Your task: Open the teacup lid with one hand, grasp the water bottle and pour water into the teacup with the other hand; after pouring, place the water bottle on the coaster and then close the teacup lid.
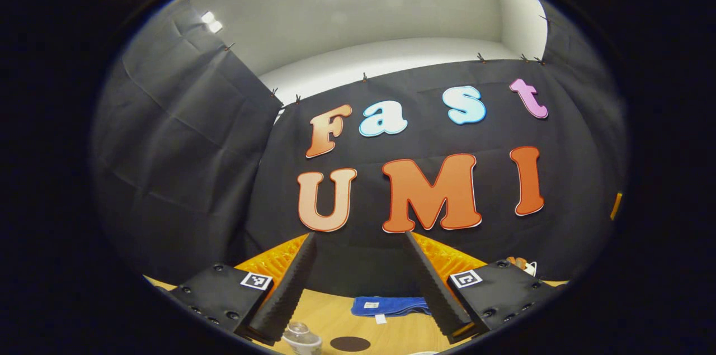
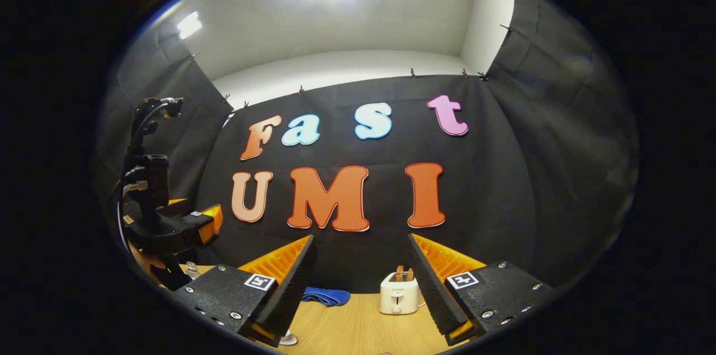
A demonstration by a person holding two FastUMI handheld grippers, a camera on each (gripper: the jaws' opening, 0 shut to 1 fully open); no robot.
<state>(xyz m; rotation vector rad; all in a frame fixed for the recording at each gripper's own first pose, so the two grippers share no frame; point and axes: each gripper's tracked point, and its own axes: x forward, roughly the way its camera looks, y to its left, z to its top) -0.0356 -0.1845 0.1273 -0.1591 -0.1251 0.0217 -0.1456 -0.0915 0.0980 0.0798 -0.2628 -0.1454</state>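
Wood-grain, pale and smooth, the table shows in the left gripper view between the two fingers of the left tool, which stand wide apart with nothing between them. Each finger is a long wedge with a finely ribbed inner face and a ridged outer side, bolted to a flat matte block that carries a small square marker. Just by the tip of the left-hand finger, at the near edge, sits the clear domed top of the water bottle, glassy and rounded. Just to its right lies the coaster, a flat dark oval on the wood. Farther back a soft blue cloth lies folded, with a small white tag. At the far right, behind the finger block, part of a white toaster shows.

In the right gripper view the right tool is likewise spread wide and holds nothing, its ribbed wedge fingers pointing at the booth wall. Between them on the table stands the boxy white toaster with browned slices in its slots. The blue cloth lies crumpled to its left. At the far left the left tool hangs above the table, a dark angular body with cables on top; beneath it a clear bottle top shows faintly.
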